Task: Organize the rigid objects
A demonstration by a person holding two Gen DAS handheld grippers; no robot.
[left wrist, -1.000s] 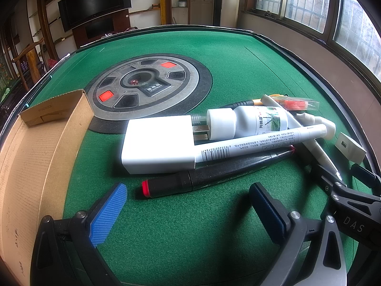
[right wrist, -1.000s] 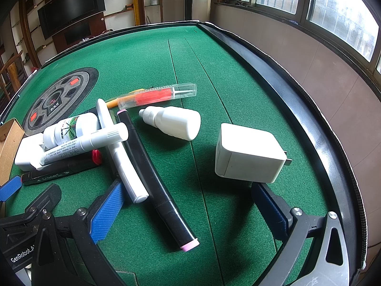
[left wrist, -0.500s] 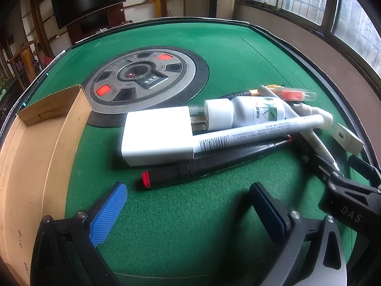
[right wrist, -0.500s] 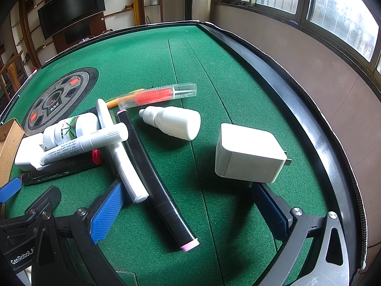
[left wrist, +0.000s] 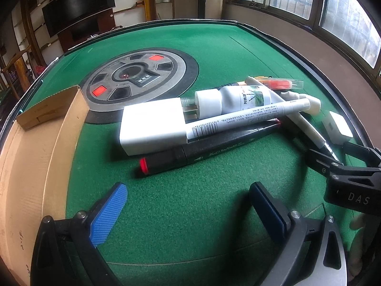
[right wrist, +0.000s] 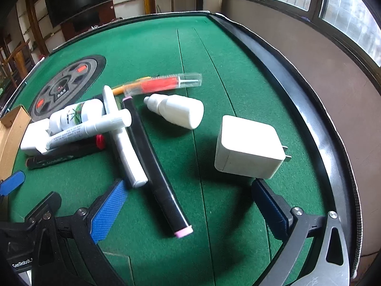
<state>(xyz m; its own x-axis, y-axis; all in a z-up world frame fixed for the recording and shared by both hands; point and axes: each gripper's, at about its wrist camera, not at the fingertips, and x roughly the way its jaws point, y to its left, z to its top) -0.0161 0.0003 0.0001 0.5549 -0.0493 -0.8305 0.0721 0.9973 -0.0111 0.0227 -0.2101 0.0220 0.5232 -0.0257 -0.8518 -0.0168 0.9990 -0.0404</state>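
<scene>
A: Left view first. Left tongs [left wrist: 188,205] spread wide, holding nothing. Ahead of the pads: black marker [left wrist: 209,149], red cap toward the left pad. Beyond it, a charger [left wrist: 152,126] with a white pen [left wrist: 247,118] and a bottle [left wrist: 233,100] lying on it. Box [left wrist: 33,147] off to the left, nothing seen inside.

B: Step in hand?

A: Looks like the approach, nothing picked yet. Next: forward, straddle the black marker, close across the barrel, carry left to the box.

B: Right view?

A: Right tongs [right wrist: 188,205] also wide open and holding nothing. Cube charger [right wrist: 247,146] just ahead of the right pad; pink-tipped marker [right wrist: 154,164] running between the pads; dropper bottle [right wrist: 178,113] and syringe [right wrist: 164,84] farther ahead.

B: Caution?

A: Pile interlocked; lifting one may drag another.
</scene>
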